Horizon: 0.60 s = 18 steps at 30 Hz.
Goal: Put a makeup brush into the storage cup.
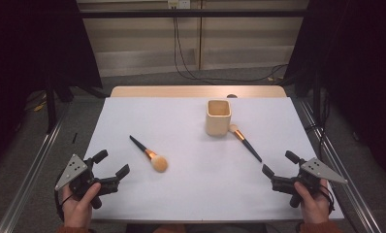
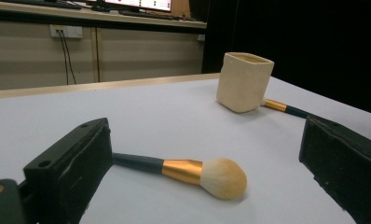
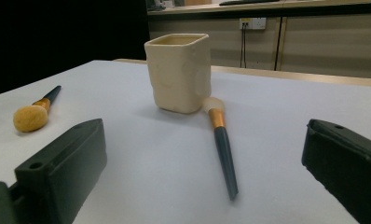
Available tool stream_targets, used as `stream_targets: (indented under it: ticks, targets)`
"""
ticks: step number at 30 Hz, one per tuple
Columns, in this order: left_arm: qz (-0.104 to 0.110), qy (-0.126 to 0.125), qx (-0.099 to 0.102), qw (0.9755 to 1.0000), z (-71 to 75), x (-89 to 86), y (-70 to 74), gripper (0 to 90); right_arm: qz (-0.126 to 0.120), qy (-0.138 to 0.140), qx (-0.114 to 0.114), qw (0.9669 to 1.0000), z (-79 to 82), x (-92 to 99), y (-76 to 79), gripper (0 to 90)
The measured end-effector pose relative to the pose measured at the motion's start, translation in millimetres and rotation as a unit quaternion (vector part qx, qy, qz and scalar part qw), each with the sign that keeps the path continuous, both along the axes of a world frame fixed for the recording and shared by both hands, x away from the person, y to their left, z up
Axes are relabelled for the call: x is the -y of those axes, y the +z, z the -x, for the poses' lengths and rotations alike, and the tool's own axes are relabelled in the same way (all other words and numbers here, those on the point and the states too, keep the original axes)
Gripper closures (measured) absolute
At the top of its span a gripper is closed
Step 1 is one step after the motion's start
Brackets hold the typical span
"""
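The fluffy brush (image 1: pixel 150 155) lies on the white table (image 1: pixel 191 189) just ahead of the wide-open left gripper (image 1: pixel 112 165) — the right gripper (image 1: pixel 278 163) gapes empty too, near the thin brush (image 1: pixel 245 142) touching the cream cup (image 1: pixel 218 117).

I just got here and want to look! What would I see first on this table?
Probably the cream square cup standing toward the back of the white table. Then two makeup brushes lying flat: the fluffy brush left of the middle, and the thin brush with its head right by the cup.
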<state>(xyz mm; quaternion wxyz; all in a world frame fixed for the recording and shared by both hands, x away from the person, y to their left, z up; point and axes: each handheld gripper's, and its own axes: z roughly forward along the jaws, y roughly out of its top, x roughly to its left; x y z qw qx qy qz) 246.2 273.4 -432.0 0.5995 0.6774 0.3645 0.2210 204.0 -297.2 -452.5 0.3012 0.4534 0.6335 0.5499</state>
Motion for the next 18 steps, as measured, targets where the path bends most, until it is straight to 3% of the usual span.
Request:
stream_targets:
  ticks: [11,18]
  targets:
    - [-0.009,0.006,0.002,0.9999,3.5,0.0,0.1,2.6,0.000,0.005,0.001,1.0000,-1.8,-1.9,0.3,0.0]
    - [-0.022,0.001,-0.003,0.9998,-5.5,3.6,0.5,2.5,-0.001,0.009,0.000,1.0000,-3.8,-2.8,0.0,0.0]
